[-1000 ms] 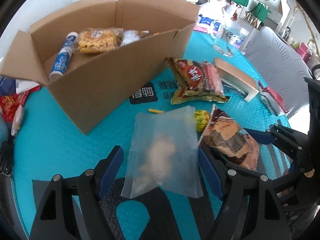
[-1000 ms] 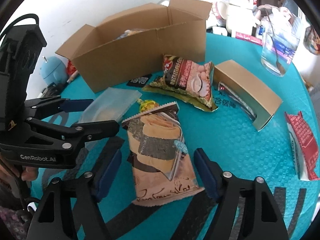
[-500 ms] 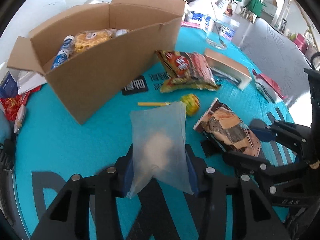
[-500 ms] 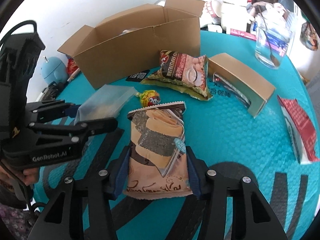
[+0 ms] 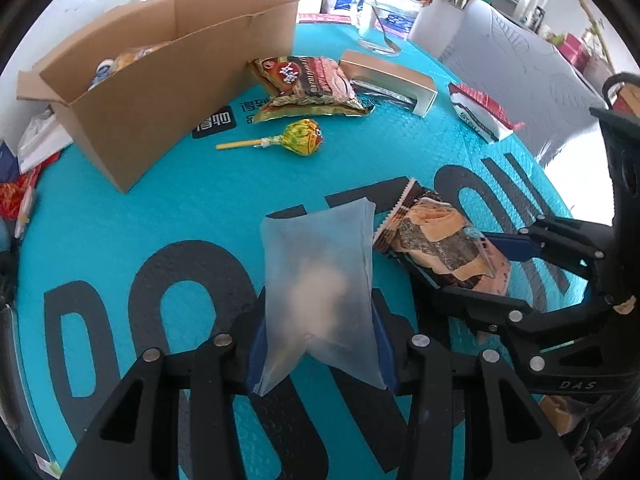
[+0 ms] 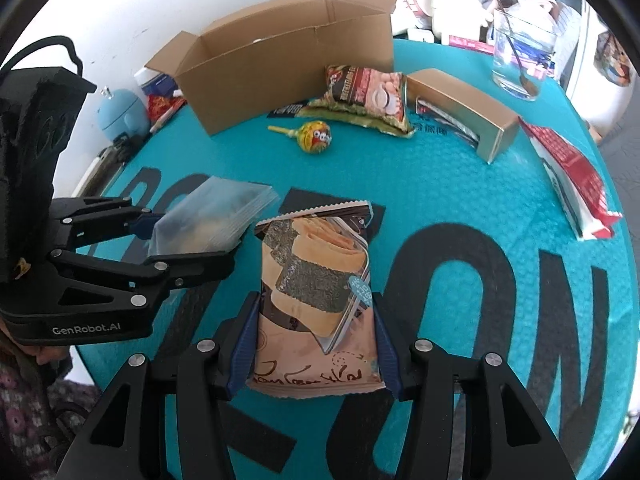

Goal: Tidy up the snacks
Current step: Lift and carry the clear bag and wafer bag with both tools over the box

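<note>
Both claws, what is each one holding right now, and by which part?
Left claw clamps the frosted translucent plastic pouch across its lower sides. Right claw clamps the brown seaweed-roll snack packet across its lower end.

A table point(image 6: 500, 208) under a teal bubble-textured mat with large black letters carries an open cardboard box point(image 6: 296, 76), a peanut bag point(image 6: 368, 96), a lollipop point(image 6: 316, 138), a gold carton point(image 6: 460, 108), a red-and-white packet point(image 6: 572, 180) and a glass point(image 6: 520, 56).
</note>
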### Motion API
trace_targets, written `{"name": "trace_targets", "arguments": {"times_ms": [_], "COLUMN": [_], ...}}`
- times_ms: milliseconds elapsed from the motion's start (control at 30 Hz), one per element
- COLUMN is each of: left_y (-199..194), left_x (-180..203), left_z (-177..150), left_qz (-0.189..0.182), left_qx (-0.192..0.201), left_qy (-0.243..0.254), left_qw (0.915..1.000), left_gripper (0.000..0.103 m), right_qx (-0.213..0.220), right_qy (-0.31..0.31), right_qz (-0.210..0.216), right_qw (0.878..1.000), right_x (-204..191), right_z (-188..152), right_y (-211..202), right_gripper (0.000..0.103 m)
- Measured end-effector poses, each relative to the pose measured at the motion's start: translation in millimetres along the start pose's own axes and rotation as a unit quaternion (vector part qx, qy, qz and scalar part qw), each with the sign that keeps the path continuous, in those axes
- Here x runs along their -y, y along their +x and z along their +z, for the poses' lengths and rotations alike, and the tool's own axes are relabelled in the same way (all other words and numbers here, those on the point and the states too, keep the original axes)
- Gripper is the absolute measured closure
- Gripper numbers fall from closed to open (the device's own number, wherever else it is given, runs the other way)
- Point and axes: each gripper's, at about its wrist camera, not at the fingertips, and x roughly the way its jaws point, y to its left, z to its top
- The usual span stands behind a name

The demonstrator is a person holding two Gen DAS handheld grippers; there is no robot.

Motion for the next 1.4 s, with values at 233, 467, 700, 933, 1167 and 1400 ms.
{"name": "trace_targets", "arguments": {"times_ms": [233, 467, 700, 933, 1167, 1400], "left_y": [8, 10, 4, -12, -37, -63], "left_x": [8, 4, -8, -12, -16, -21], "left_z": [7, 7, 6, 9, 22, 41], "left_qz": [0.018, 0.036, 0.034, 0.015, 0.022, 0.031], "left_qx": [0.005, 0.021, 0.031, 0.042, 0.078, 0.123], "left_qy": [0.020, 0.023, -0.005, -0.020, -0.017, -0.021], "left_qw": [0.9996, 0.9989, 0.9989, 0.9988, 0.9965, 0.9917], "left_gripper": [0.044, 0.043, 0.060, 0.061, 0.061, 0.061], "right_qx": [0.011, 0.017, 0.027, 0.033, 0.047, 0.074], "right_qy": [-0.002, -0.012, -0.014, -0.007, -0.023, -0.040], "right_qz": [-0.009, -0.030, -0.055, -0.021, 0.000, -0.004], "right_qw": [1.000, 0.999, 0.998, 0.999, 0.999, 0.996], "right_x": [-3, -3, -3, -8, -14, -20], "right_z": [3, 2, -1, 2, 18, 44], "right_y": [5, 7, 4, 0, -11, -28], "right_gripper": [0.042, 0.037, 0.055, 0.055, 0.055, 0.055]}}
